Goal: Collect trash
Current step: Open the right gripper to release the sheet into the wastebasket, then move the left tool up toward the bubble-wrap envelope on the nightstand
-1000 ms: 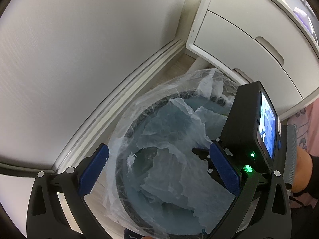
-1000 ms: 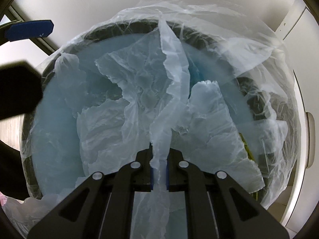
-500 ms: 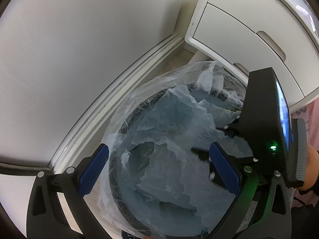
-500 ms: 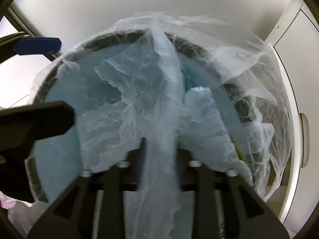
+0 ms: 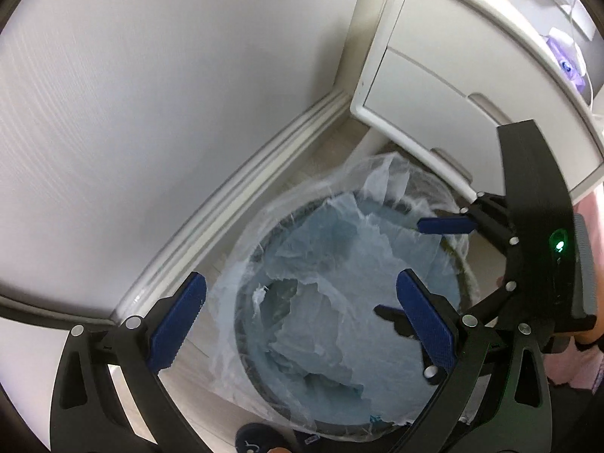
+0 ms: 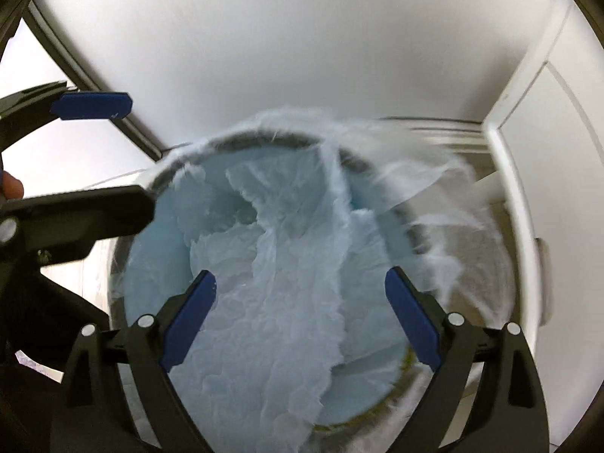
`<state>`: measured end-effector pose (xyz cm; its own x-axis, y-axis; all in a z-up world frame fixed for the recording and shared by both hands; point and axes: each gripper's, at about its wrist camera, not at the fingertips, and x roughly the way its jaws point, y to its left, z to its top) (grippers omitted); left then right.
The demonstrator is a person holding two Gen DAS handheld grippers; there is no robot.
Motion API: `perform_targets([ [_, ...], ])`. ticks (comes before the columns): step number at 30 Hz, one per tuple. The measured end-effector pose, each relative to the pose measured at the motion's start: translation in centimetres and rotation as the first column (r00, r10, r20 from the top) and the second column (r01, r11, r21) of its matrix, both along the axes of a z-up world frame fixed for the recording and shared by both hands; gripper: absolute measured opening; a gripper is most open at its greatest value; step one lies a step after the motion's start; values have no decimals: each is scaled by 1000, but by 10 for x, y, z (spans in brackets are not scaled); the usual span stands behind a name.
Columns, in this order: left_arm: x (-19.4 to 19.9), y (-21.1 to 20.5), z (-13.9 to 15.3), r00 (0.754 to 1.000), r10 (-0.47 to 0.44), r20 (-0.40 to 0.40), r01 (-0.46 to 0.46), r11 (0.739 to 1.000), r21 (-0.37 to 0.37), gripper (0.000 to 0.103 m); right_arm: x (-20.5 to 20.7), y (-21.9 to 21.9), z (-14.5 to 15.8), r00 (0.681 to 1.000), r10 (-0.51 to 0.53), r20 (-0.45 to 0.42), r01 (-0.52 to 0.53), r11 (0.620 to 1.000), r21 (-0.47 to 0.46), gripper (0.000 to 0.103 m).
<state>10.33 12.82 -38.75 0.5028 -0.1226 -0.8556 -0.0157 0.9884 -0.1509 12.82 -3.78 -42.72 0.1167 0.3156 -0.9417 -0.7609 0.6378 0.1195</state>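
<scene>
The bin liner (image 6: 287,283), a thin translucent plastic bag, sits in a round dark trash bin (image 5: 339,421) on the floor, in the corner between a white wall (image 5: 151,94) and a white drawer cabinet (image 5: 445,87). Its edges are draped loosely over the bin's rim, and crumpled folds lie piled in the opening. No loose trash can be made out through the plastic.

The right gripper (image 6: 300,321) hangs above the bin, pointing steeply down. Its jaws have just been opening and now stand wide apart; a ridge of liner lies below and between the blue pads, but neither pad presses on it. The left gripper (image 5: 298,324) hovers over the near-left part of the rim, jaws likewise spread wide and holding nothing.

Judgement: the liner is free of both tools, so the gathering of the bag is not secured.

Risks noted:
- The released fold may slump back into the bin, so a fresh grip would have to be found among slack, overlapping layers.
- The film is thin, and a pinch on one layer could tear or slip.
- The draped edge nearest the cabinet looks loose and may slide off the rim if pulled unevenly.
- The two grippers are near each other over the opening, and could collide.
</scene>
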Motion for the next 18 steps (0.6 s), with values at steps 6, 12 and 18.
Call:
perform_targets([
  [6,-6,-7,40,998,-7,58,6,1000,24,98,7,-33,56,985,-78,154,72,996,42,88],
  [12,-2,-23,94,990,-17,137,14,1000,23,98,5,-63,124,950,-188,248,174,982,77,95],
  [18,23,-51,156,968,-85,237,69,995,78,98,4,-86,191,893,-304,331,269,952,150,95],
])
